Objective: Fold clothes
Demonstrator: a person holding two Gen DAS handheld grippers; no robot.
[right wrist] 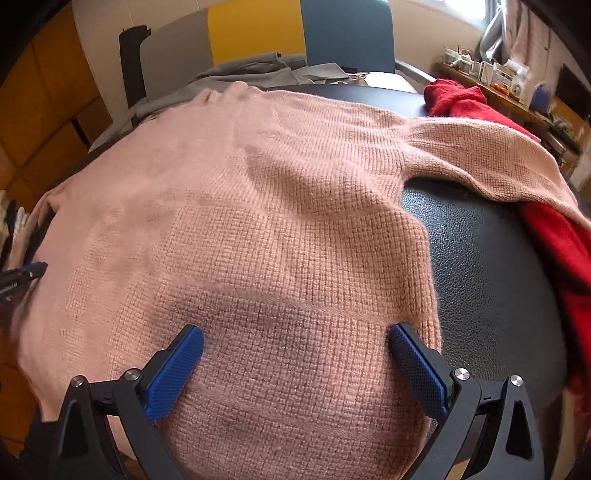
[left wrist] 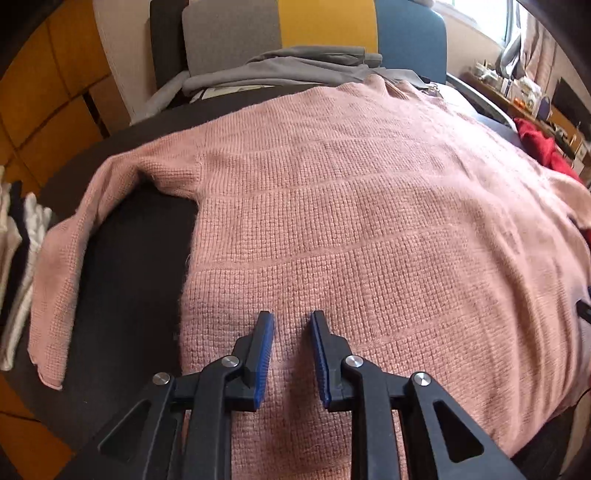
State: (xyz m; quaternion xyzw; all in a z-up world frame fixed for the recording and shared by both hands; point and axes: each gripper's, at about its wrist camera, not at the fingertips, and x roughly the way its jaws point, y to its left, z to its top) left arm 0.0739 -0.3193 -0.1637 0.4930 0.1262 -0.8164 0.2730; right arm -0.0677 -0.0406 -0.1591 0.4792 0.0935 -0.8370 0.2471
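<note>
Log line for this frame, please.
pink sweater flat on black table | left tool narrow gap, empty | right tool open | fold unstarted

Daylight floods from the blown-out window (left wrist: 476, 18) at upper right; the pink sweater (left wrist: 351, 221) shows soft shadows; fisheye edges bend, darken and blur.

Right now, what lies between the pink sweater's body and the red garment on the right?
Right wrist view: bare black tabletop separates pink sweater from red garment; farther back, the sweater's sleeve bridges it.
</note>
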